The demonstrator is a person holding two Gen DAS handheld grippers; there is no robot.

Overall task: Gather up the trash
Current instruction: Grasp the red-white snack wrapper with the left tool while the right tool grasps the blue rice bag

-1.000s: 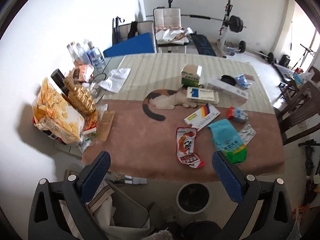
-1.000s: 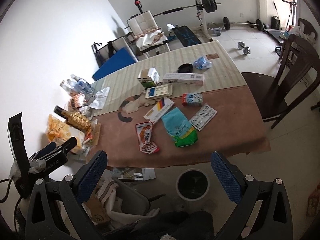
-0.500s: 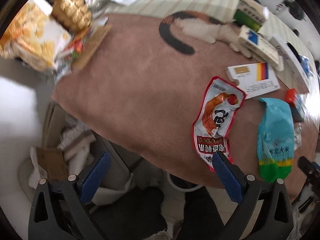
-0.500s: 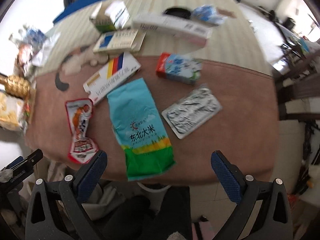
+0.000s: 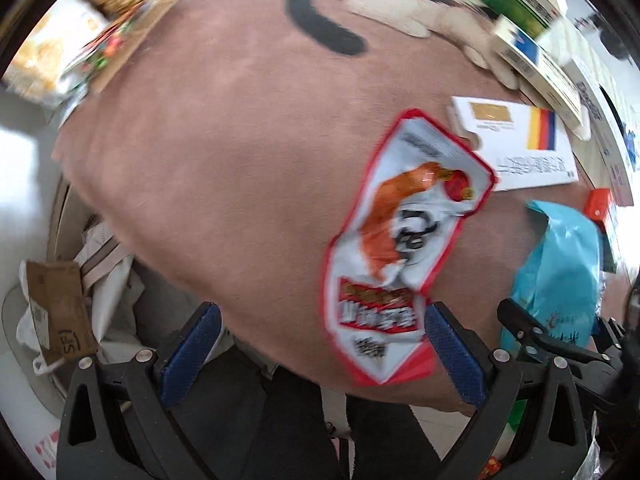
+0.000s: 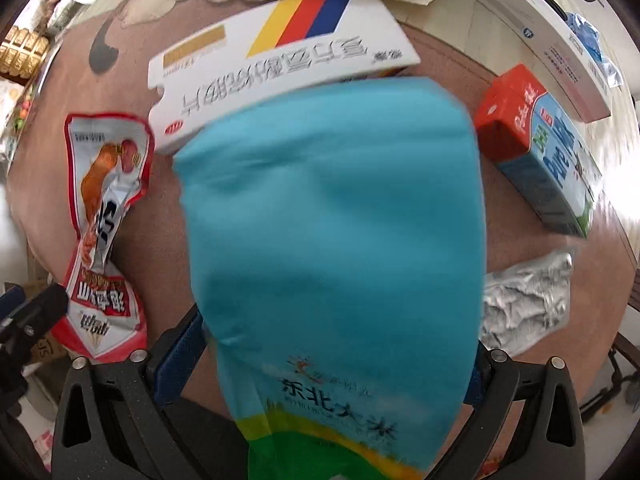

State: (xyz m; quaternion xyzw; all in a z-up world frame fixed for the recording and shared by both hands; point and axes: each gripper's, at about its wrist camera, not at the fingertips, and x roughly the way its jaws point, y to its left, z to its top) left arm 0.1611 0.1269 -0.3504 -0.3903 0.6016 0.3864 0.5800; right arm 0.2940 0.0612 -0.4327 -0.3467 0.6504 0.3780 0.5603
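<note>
While both claws hang wide open over the table (image 5: 224,168), the left claw (image 5: 320,352) straddles the red snack wrapper (image 5: 400,248) and the right claw (image 6: 320,368) the blue rice bag (image 6: 332,216). Blur hides contact, probably none; pinch near edges, lifting flat.

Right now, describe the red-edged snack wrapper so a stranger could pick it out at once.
Start at the brown table cover and go to its near edge, left of the big blue rice bag. The snack wrapper lies flat there, its top corner over the white striped box. It alone is crinkled white with a red border and an orange picture.
</note>
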